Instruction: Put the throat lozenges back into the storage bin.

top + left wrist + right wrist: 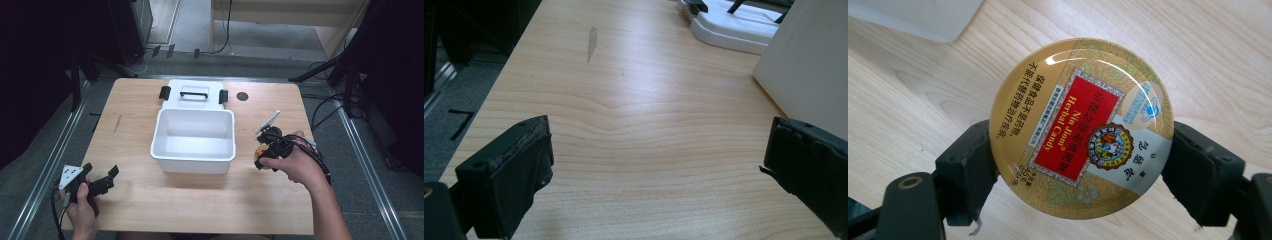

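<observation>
pinched by its rim in the right hand-held gripper, the candy tin sits just right of the white bin; keep it level over the bin wall while the left hand-held gripper, spread, waits.

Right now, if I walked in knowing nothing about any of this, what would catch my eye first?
Probably the round gold candy tin with its red label, clamped between the jaws of the right gripper just right of the white bin. That open, empty bin sits mid-table, with its lid lying flat behind it. At the near left corner the left gripper is open, holding nothing above the bare wooden table.
</observation>
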A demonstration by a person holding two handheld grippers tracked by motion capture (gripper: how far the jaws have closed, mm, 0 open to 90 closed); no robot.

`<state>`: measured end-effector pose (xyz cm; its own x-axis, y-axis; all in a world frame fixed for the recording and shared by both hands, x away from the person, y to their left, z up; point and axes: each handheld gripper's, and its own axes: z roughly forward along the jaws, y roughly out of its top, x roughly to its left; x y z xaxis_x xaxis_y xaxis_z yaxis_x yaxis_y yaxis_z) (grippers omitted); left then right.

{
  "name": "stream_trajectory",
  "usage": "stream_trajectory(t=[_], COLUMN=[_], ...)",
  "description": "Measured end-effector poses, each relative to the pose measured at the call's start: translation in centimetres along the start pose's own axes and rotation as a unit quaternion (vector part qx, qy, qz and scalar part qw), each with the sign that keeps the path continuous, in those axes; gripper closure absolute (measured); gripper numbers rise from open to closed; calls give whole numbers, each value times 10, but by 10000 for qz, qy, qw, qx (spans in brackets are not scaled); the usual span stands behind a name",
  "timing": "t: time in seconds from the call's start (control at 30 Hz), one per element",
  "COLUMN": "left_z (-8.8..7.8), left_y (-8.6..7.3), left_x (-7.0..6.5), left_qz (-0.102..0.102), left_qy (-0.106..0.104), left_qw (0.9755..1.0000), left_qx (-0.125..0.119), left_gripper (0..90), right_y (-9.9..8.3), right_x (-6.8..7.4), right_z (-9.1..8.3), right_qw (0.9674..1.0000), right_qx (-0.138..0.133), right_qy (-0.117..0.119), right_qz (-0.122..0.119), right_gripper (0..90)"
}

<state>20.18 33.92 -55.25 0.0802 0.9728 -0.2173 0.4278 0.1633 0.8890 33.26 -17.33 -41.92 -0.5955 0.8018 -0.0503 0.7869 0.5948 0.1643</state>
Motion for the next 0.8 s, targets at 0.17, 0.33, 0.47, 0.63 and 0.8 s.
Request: stream_trajectory(t=[0.17, 0.33, 0.47, 0.63, 0.8], left_z=[0, 0, 0, 0, 0], left_y=[0, 0, 0, 0, 0], left_x=[0, 0, 0, 0, 0], left_qz=[-2, -9, -4, -16, -27], left_qy=[-25, -35, -31, -44, -48], left_qw=[10000, 10000, 10000, 10000, 10000], left_qx=[12, 11, 16, 19, 15], left_gripper=[3, 3, 3, 3, 3], right_y=[8, 17, 27, 36, 44], right_x=[2, 5, 9, 14, 17], right_z=[-7, -14, -23, -31, -38], right_qw=[10000, 9998, 9996, 9992, 9989], right_qx=[-29, -75, -118, -128, -162], right_qy=[-28, -47, -85, -142, -149], right_qz=[-89, -155, -250, -343, -419], right_gripper=[211, 211, 210, 211, 210])
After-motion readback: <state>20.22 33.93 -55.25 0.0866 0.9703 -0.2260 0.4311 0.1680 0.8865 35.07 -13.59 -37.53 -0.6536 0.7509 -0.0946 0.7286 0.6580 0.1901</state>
